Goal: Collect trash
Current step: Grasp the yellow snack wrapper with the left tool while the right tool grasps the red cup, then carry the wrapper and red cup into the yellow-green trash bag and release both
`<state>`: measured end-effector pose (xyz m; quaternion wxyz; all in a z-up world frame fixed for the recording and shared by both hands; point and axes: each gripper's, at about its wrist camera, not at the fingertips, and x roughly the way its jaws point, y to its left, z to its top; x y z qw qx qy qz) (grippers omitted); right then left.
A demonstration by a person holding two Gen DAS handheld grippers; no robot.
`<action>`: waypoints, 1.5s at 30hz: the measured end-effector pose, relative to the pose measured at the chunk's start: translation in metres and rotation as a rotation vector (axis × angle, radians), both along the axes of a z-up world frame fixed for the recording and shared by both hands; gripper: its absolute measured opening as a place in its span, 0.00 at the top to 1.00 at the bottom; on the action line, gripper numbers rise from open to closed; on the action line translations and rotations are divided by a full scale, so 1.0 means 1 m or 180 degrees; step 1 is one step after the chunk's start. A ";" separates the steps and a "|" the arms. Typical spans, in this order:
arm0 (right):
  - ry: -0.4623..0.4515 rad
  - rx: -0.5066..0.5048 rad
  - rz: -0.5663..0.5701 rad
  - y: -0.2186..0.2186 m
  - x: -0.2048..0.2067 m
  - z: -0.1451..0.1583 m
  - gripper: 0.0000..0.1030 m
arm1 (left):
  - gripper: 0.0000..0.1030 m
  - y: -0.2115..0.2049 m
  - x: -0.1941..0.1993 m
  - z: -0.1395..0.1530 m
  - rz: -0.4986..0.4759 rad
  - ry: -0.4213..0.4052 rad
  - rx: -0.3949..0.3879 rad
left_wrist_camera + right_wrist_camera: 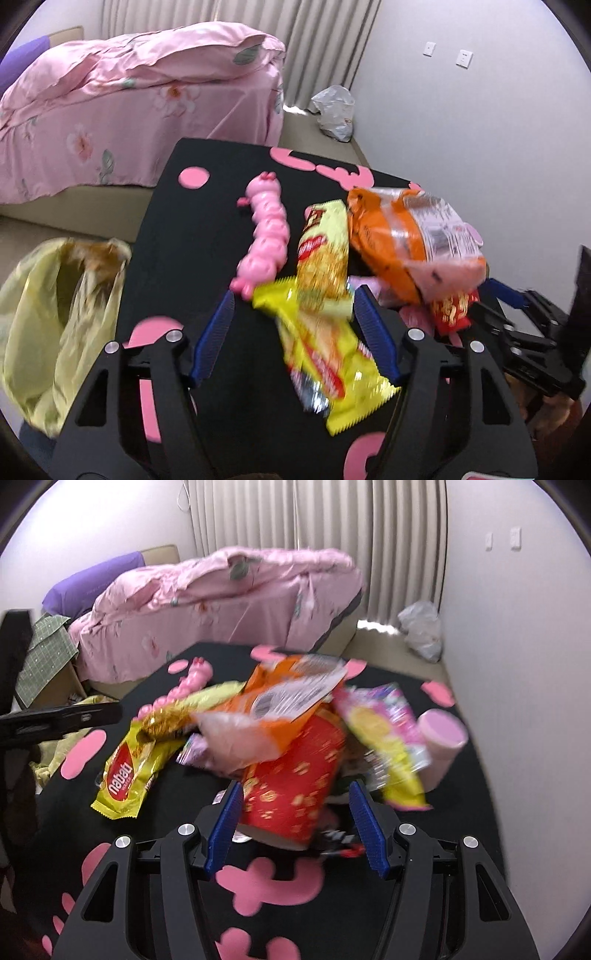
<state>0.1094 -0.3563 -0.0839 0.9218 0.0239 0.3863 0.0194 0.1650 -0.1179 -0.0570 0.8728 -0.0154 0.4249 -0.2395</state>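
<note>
Both ribbed blue claws agape, empty: left claw (293, 295) over crinkly yellow wrapper (325, 354), right claw (295, 794) astride red paper cup (295, 775).

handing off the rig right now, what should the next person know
Left tongs: open, straddling the yellow wafer wrapper, not gripping.
Right tongs: open around the red paper cup, not closed.
Yellow trash bag hangs open off the table's left edge.
Still on the black table: orange bag, wrappers, pink toy. Whether anything is binned yet is unclear.
</note>
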 end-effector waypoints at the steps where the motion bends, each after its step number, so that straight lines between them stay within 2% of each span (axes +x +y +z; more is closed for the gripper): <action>1: 0.0041 0.0021 0.0009 0.002 0.003 -0.005 0.45 | 0.38 0.003 -0.003 -0.002 -0.0002 0.0029 -0.0028; 6: 0.0079 0.0233 0.0113 0.005 -0.002 -0.011 0.48 | 0.38 0.007 -0.010 -0.018 0.0001 0.0182 -0.0042; 9: 0.0015 0.0121 0.0092 0.006 -0.020 -0.004 0.48 | 0.38 0.003 -0.008 -0.023 -0.0023 0.0224 -0.0065; 16: -0.0070 0.0014 -0.0049 -0.002 -0.057 0.005 0.48 | 0.62 -0.011 0.000 -0.035 -0.0030 0.0320 0.0124; 17: -0.0099 0.0027 -0.0070 -0.004 -0.060 0.007 0.48 | 0.65 -0.011 0.000 -0.036 -0.0040 0.0331 0.0132; 19: -0.0168 0.0061 -0.0114 -0.008 -0.064 0.012 0.48 | 0.80 -0.012 -0.001 -0.038 -0.0090 0.0385 0.0127; 22: -0.0285 0.0070 -0.0145 -0.010 -0.066 0.023 0.48 | 0.87 -0.008 -0.008 -0.036 -0.0099 0.0365 0.0090; 26: -0.0511 0.0054 -0.0085 -0.005 -0.074 0.040 0.48 | 0.89 0.002 -0.024 -0.021 -0.0094 0.0207 0.0021; 29: -0.0659 -0.0076 -0.0018 0.005 -0.079 0.050 0.48 | 0.89 0.010 -0.037 -0.008 -0.0113 0.0052 0.0012; 35: -0.0685 -0.0119 0.0115 0.019 -0.074 0.057 0.48 | 0.89 0.032 -0.056 0.019 -0.0058 -0.0239 -0.0070; 42: -0.0782 -0.0113 0.0323 0.044 -0.065 0.069 0.48 | 0.89 0.080 -0.054 0.033 0.0289 -0.0387 -0.0164; 45: -0.0850 -0.0163 0.0451 0.058 -0.061 0.076 0.48 | 0.89 0.113 -0.049 0.039 0.0569 -0.0481 -0.0147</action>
